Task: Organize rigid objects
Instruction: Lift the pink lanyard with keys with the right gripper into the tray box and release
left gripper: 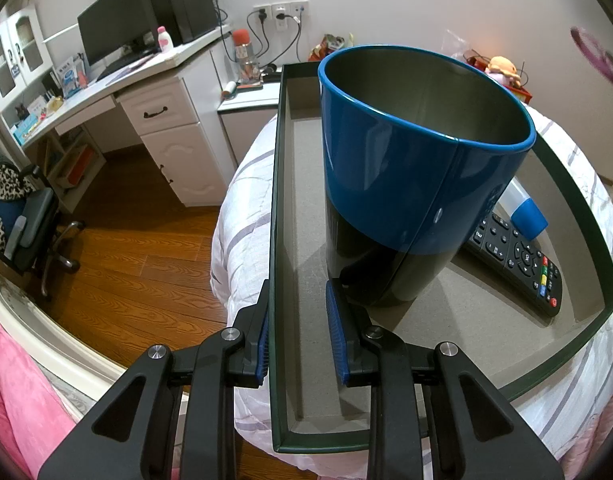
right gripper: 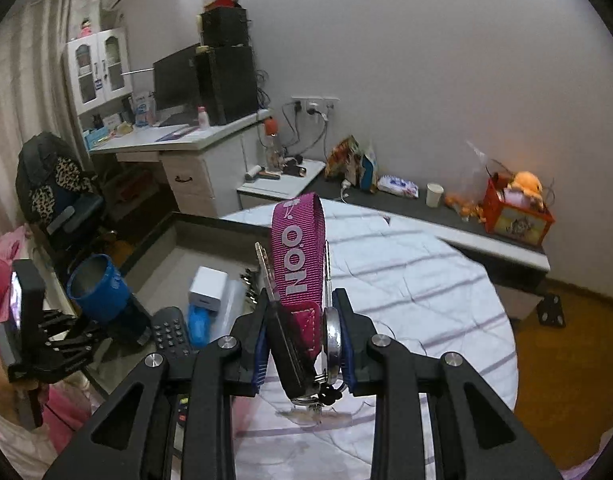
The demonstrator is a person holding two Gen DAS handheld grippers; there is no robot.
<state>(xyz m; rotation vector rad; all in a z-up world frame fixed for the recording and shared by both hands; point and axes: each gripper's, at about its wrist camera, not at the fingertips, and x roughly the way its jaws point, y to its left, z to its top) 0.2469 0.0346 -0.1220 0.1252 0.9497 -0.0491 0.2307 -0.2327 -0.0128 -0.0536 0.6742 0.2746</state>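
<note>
A dark green shallow box (left gripper: 276, 200) lies on the bed. In it stand a blue and black metal cup (left gripper: 406, 160), a black remote (left gripper: 518, 264) and a blue-capped bottle (left gripper: 528, 220). My left gripper (left gripper: 298, 292) straddles the box's left wall, one finger outside and one inside beside the cup's base; a gap shows at the inner pad. My right gripper (right gripper: 300, 300) hangs above the quilt, shut on a key bunch with a magenta strap (right gripper: 300, 256) that stands up between the fingers. The right wrist view shows the cup (right gripper: 98, 288), remote (right gripper: 168, 332) and left gripper (right gripper: 54, 328) at lower left.
A small white box (right gripper: 208, 288) also sits in the green box (right gripper: 202, 222). A low dark shelf (right gripper: 446, 224) with a paper cup, snacks and a red toy box runs behind the bed. A white desk (left gripper: 162, 116), an office chair (left gripper: 30, 216) and wooden floor lie to the left.
</note>
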